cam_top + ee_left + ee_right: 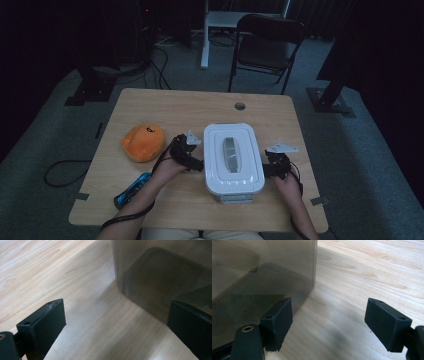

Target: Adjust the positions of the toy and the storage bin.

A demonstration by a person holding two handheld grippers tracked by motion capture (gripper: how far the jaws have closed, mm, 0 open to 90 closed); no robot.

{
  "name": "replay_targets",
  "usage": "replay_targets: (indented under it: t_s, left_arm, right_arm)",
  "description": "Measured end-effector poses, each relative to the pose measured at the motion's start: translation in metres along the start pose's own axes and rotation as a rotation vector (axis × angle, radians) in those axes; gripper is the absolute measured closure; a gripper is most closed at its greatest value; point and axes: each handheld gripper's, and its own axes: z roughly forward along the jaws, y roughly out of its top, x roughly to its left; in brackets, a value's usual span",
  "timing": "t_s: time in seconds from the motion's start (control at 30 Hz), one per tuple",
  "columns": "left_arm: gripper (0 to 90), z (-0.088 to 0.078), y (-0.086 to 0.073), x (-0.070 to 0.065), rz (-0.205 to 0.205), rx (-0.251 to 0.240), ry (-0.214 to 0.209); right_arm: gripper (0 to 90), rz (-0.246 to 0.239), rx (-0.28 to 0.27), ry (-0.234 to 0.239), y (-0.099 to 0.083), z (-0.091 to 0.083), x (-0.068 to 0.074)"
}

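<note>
A white lidded box [216,165] with a grey handle [230,154] on its lid stands on the wooden table [165,107], right of the middle. My left gripper [192,156] sits low against the box's left side, and my right gripper [272,165] against its right side. In the left gripper view the left gripper [116,306] is open, with bare table between its jaws and the box's smoky wall [160,272] by the right jaw. The right gripper [329,302] is open too, and the box wall [262,270] is beside its left jaw.
An orange plush toy [143,142] lies left of the box. A blue object [131,191] rests near the table's front left edge, under the person's left forearm. A cable hole [240,106] marks the table's far side, and a folding chair [267,42] stands beyond it.
</note>
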Motion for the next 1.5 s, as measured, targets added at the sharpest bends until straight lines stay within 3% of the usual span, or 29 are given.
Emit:
replay_targets:
  t_s: [0.6, 0.73, 0.8, 0.93, 1.0, 1.2, 1.3, 1.4, 1.5]
  left_arm:
    - [2.5, -0.012, -0.022, -0.020, -0.001, -0.026, -0.048]
    - [2.5, -0.014, -0.029, -0.025, 0.014, -0.018, -0.089]
    - [2.5, -0.015, -0.034, -0.029, 0.036, 0.006, -0.093]
    - [2.5, -0.017, -0.046, -0.031, 0.034, 0.036, -0.124]
    - [2.5, -0.019, -0.052, -0.031, 0.040, 0.042, -0.133]
    - [2.5, -0.025, -0.068, -0.034, 0.031, 0.046, -0.160]
    - [2.5, -0.024, -0.074, -0.034, 0.043, 0.055, -0.162]
    - [2.5, -0.020, -0.080, -0.033, 0.043, 0.058, -0.143]
    - [2.6, -0.020, -0.083, -0.031, 0.020, 0.036, -0.141]
  right_arm:
    - [22.1, -0.002, 0.006, 0.011, -0.014, -0.017, 0.012]
    - [17.0, 0.001, 0.023, 0.034, -0.013, -0.022, 0.007]
    - [16.9, -0.006, 0.027, 0.000, -0.011, -0.028, 0.004]
    - [16.9, 0.017, 0.024, -0.047, -0.006, -0.040, -0.004]
    - [16.9, 0.032, 0.011, -0.067, -0.003, -0.048, -0.009]
    - [17.0, 0.086, -0.045, -0.049, 0.007, -0.076, -0.013]
    - [16.8, 0.095, -0.064, -0.025, 0.016, -0.092, -0.006]
    - [12.7, 0.119, -0.119, 0.024, 0.026, -0.105, 0.002]
    - [11.9, 0.089, -0.151, 0.031, 0.037, -0.113, 0.017]
